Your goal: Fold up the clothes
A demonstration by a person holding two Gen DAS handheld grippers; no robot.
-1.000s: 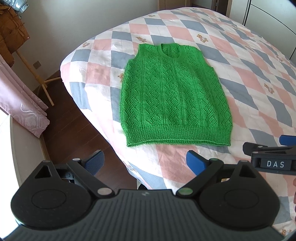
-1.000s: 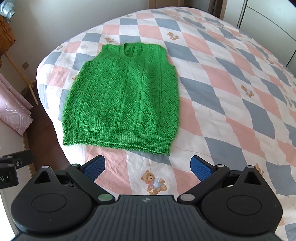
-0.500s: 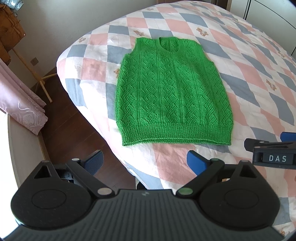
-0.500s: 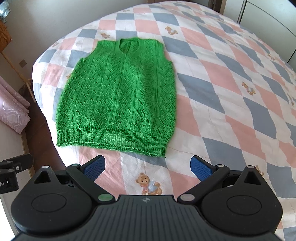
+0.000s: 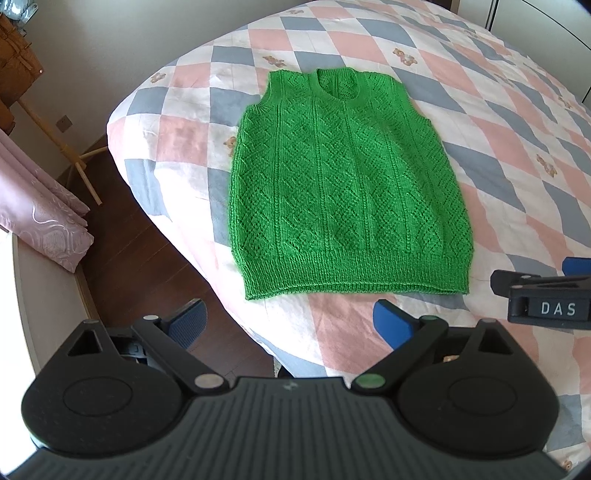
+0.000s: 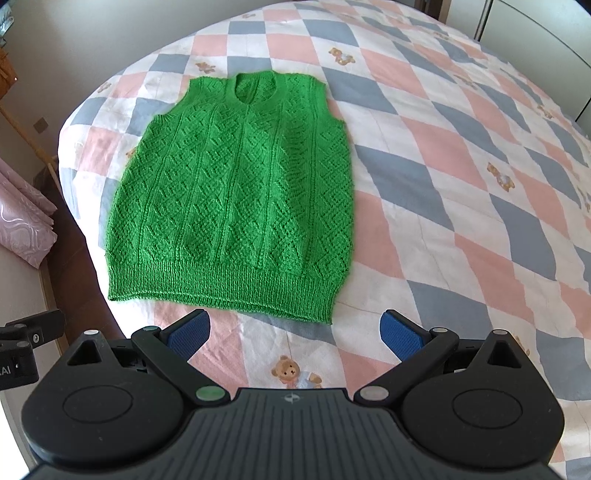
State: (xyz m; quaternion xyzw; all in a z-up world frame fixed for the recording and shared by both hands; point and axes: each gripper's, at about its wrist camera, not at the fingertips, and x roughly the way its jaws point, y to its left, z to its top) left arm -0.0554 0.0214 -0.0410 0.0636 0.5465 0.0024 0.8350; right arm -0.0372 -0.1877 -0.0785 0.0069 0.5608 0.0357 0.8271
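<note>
A green knitted sleeveless vest lies flat and unfolded on the bed, neck away from me, ribbed hem toward me. It also shows in the right wrist view. My left gripper is open and empty, hovering just short of the hem near its left corner, over the bed's edge. My right gripper is open and empty, just short of the hem's right corner. The right gripper's side shows at the right edge of the left wrist view.
The bed has a quilt of pink, grey and white diamonds with teddy bears. Its left edge drops to a dark wood floor. A pink curtain and a wooden stand are at the left. White cupboards stand far right.
Both grippers have moved forward toward the vest's hem, so the vest looks larger and nearer. Both stay open and the vest has not moved.
</note>
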